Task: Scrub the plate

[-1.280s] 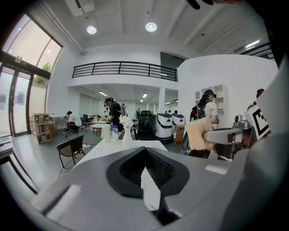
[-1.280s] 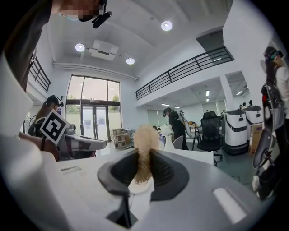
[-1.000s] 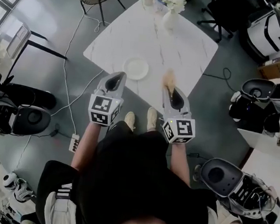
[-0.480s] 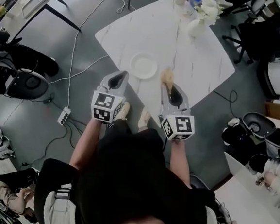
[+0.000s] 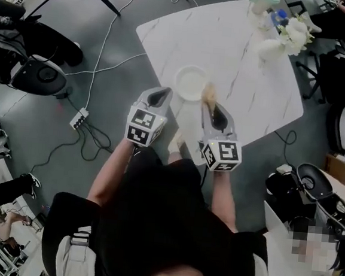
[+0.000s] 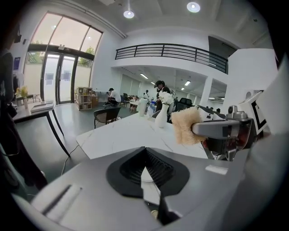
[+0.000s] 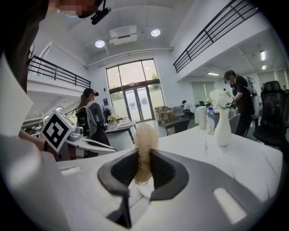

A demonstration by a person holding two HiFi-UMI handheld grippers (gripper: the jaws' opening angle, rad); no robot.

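Observation:
A small white plate lies on the white marble table, near its front edge. My right gripper is shut on a tan scrubbing sponge, which pokes out just right of the plate's rim. From the right gripper view the sponge stands upright between the jaws. My left gripper hovers at the plate's left side, shut with nothing in it. In the left gripper view a sliver of the plate shows through the jaws, and the sponge sits at the right.
A white vase with flowers and bottles stand at the table's far end. Cables and a power strip lie on the floor at left. Black robot bases and people stand around the table.
The head view has swung, so the table sits further right and higher. Both grippers have come closer to the plate, with the sponge now at its right rim.

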